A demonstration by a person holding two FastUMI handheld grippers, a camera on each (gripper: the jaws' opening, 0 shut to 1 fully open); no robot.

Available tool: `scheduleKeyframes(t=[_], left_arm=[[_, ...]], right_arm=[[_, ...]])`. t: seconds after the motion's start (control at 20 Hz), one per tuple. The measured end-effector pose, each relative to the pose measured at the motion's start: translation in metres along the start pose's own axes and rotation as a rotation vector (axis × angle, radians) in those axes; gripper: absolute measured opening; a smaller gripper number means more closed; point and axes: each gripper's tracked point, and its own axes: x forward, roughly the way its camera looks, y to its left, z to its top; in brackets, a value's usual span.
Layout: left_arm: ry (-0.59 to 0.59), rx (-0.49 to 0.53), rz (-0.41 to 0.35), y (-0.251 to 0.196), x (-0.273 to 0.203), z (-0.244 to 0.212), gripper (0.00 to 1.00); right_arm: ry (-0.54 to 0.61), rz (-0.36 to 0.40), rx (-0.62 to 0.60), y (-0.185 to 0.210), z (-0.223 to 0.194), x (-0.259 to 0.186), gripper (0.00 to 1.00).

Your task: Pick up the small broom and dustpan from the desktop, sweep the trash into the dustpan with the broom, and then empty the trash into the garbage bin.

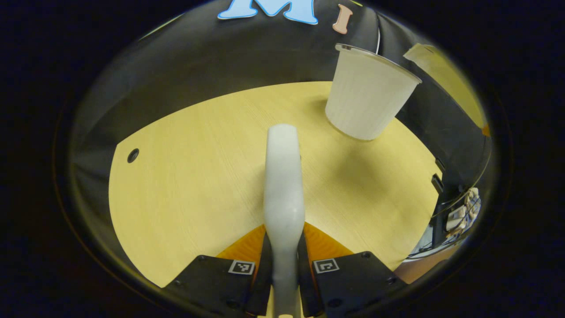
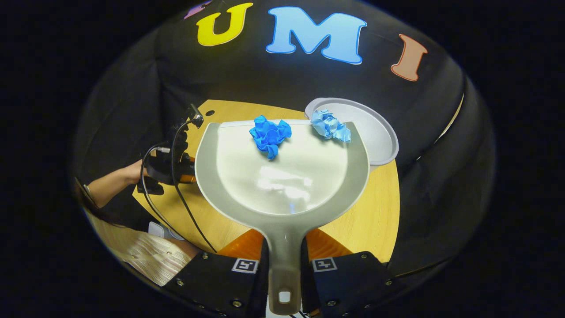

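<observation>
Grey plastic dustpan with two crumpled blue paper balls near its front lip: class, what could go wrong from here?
1. Both crumpled blue paper balls sit at the front lip of the grey plastic dustpan; tipping it early could drop them on the wooden desktop, short of the white garbage bin.
2. The right gripper clamps only the narrow handle, so the pan might twist.

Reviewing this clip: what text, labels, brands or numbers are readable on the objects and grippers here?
None readable.
White plastic dustpan, white broom handle, white ribbed garbage bin: no print visible.
Left gripper and right gripper: square black-and-white coded markers, patterns only, no letters or digits.
</observation>
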Motion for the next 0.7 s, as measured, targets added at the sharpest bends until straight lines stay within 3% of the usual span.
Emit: scheduleKeyframes(t=[0.3, 0.7], left_arm=[[-0.005, -0.047, 0.010, 0.003, -0.012, -0.011, 0.36], [-0.005, -0.075, 0.014, 0.004, -0.019, -0.018, 0.36]], right_arm=[[-0.013, 0.046, 0.075, -0.005, 0.010, -0.008, 0.30], [-0.062, 0.155, 0.303, -0.009, 0.027, -0.011, 0.29]])
